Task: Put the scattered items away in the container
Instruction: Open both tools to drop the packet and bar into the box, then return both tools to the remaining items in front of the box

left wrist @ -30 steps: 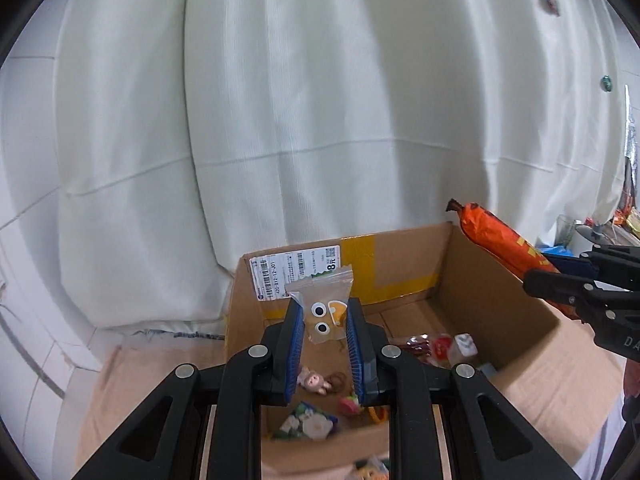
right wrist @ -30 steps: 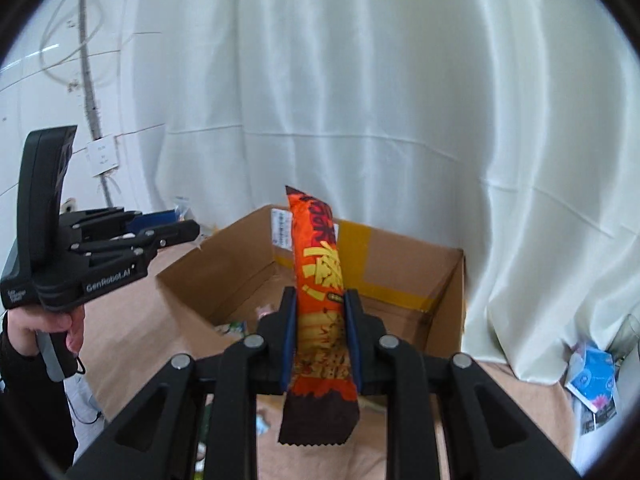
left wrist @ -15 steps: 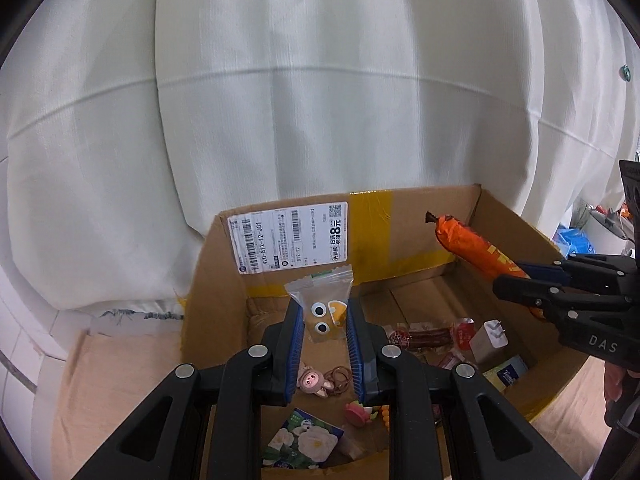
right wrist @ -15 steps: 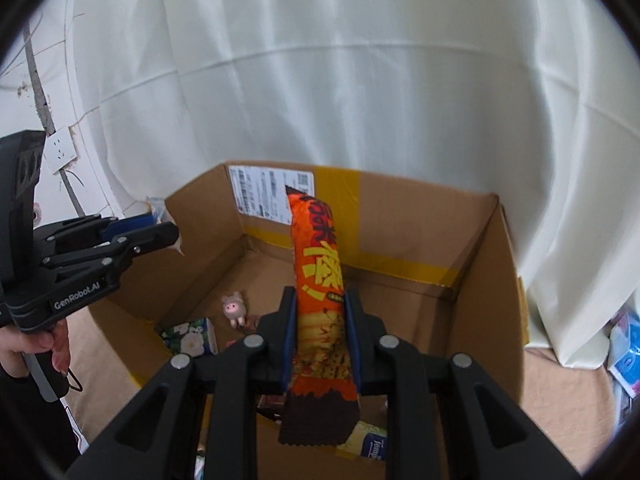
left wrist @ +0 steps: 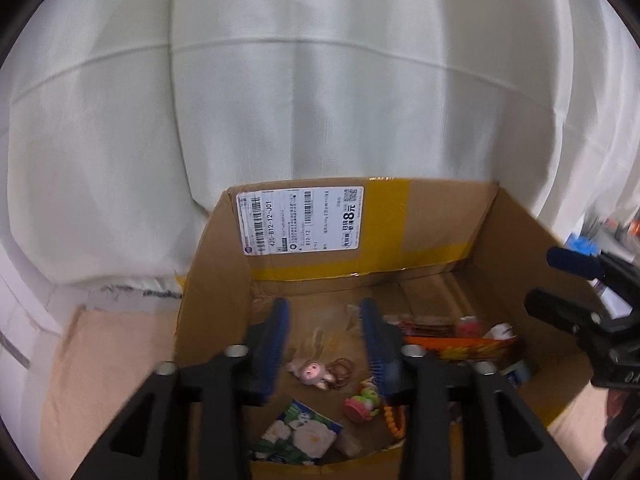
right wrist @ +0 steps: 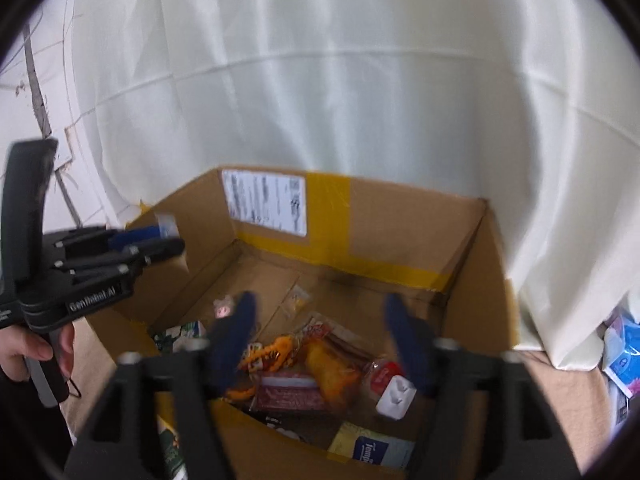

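An open cardboard box (left wrist: 424,216) (right wrist: 392,232) holds several small items. My left gripper (left wrist: 326,334) hangs open and empty over the box. The clear googly-eye bag (left wrist: 352,314) (right wrist: 298,300) lies blurred on the box floor. My right gripper (right wrist: 320,332) is open and empty above the box's right side; it also shows in the left wrist view (left wrist: 568,284). The orange snack packet (left wrist: 460,348) (right wrist: 272,354) lies among the items on the box floor.
In the box lie a pig figure (left wrist: 314,372), a flower-print packet (left wrist: 298,436), a white plug (right wrist: 396,394) and a tissue pack (right wrist: 372,448). A white curtain (left wrist: 320,80) hangs behind. Blue packets (right wrist: 618,344) lie on the floor at right.
Both grippers opened. The googly-eye bag and the orange snack packet dropped from the jaws into the box.
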A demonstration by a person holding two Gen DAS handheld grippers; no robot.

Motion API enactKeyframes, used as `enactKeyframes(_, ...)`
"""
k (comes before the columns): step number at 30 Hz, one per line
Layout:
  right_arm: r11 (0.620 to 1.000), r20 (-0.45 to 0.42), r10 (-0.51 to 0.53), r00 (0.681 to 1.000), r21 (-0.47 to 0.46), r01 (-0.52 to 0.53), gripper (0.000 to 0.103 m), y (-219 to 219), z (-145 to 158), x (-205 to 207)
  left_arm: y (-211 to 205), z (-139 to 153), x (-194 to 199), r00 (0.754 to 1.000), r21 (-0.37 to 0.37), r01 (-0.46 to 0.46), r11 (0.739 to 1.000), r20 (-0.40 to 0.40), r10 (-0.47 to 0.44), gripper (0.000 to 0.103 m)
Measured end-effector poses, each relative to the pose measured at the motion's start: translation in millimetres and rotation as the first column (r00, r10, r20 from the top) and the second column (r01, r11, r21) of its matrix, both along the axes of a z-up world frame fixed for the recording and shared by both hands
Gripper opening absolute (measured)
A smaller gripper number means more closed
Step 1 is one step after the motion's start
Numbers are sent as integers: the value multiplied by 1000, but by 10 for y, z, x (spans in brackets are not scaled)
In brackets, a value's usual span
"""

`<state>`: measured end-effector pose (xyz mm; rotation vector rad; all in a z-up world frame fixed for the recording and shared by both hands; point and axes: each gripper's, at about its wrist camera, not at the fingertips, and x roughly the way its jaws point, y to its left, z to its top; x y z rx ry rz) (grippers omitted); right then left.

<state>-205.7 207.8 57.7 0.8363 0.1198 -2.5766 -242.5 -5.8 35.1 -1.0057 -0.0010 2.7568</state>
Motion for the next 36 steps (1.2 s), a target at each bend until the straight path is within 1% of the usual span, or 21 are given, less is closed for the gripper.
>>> enactKeyframes(1, 1000, -15, -2, 1000, -7, 2, 89, 24, 32, 35, -18, 11, 22, 1000, 20, 10, 1000, 3, -10, 71)
enactKeyframes(2, 1000, -26, -5, 1000, -11, 5, 90, 38, 59, 66, -12, 18, 39, 1000, 14, 16, 1000, 9, -16, 98)
enactKeyframes(3, 1000, -35, -11, 999, -16, 10, 92, 57, 91, 91, 3, 20, 59, 1000, -10, 12, 1000, 8, -12, 103)
enactKeyframes(5, 999, -64, -30, 998, -36, 27, 98, 115, 161, 161, 21, 31, 99, 1000, -41, -3, 999, -5, 2, 103)
enactKeyframes(6, 998, -81, -38, 996, -52, 34, 102, 137, 194, 202, 25, 37, 121, 1000, -44, -2, 999, -6, 1, 103)
enactKeyframes(8, 995, -110, -47, 993, -91, 38, 103, 192, 260, 270, 20, 45, 144, 1000, -36, -3, 999, -6, 3, 103)
enactKeyframes(11, 992, -127, -60, 990, -121, 45, 103, 238, 347, 355, 25, 73, 212, 1000, -39, -5, 999, -8, 4, 103)
enactKeyframes(13, 993, -133, -54, 990, -107, 40, 103, 219, 403, 442, 24, 111, 290, 1000, -45, -5, 999, -19, 4, 103)
enactKeyframes(16, 996, -161, -40, 986, -87, 26, 103, 172, 498, 607, -1, 216, 476, 998, -45, -16, 999, -64, 13, 103)
enactKeyframes(21, 998, -197, -25, 980, -70, 12, 103, 118, 624, 966, -92, 360, 822, 996, -50, -33, 998, -88, 28, 103)
enactKeyframes(24, 998, -202, -14, 979, -69, 0, 103, 123, 613, 1163, -180, 382, 1045, 995, -37, -44, 998, -93, 41, 103)
enactKeyframes(27, 998, -201, -11, 980, -63, -2, 103, 123, 583, 1348, -231, 361, 1221, 994, -44, -51, 998, -97, 47, 103)
enactKeyframes(30, 996, -217, -11, 976, -92, -10, 103, 150, 509, 1541, -269, 322, 1418, 992, -40, -58, 998, -111, 53, 103)
enactKeyframes(32, 995, -195, 3, 981, -97, -22, 103, 140, 394, 1615, -266, 273, 1532, 993, -42, -46, 998, -115, 41, 103)
enactKeyframes(36, 998, -159, 5, 987, -62, -15, 103, 90, 202, 1680, -228, 78, 1651, 996, -49, -32, 998, -88, 27, 103)
